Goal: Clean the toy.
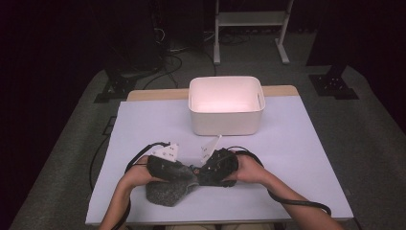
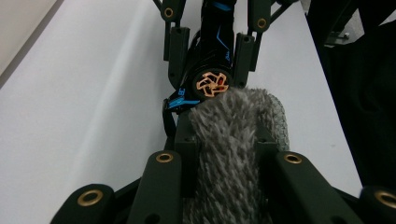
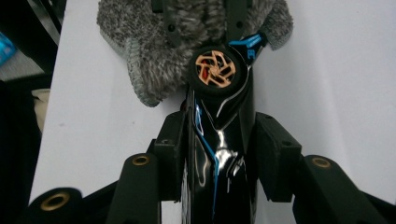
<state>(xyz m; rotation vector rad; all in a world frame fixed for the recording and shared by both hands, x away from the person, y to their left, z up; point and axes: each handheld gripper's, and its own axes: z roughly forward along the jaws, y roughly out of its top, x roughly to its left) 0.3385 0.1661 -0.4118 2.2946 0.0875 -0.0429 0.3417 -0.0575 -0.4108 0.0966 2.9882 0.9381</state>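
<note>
Near table front: left tongs point(image 2: 226, 154) pinching grey sock point(image 2: 233, 140); right tongs point(image 3: 219, 154) clamp black bottle point(image 3: 219, 121).

Bin point(image 1: 225, 120) behind pouch point(image 1: 167, 190); bottle point(image 1: 194, 170) just right of pouch

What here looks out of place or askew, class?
Nothing looks spilled or damaged. The grey fuzzy sock lies rumpled at the table's near edge, one end bunched in the left gripper. The right gripper has a glossy black toy between its jaws.

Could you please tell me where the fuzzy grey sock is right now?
In the high view, the fuzzy grey sock lies at the table's near edge, below the two hand-held grippers, in front of the white plastic bin.
</note>
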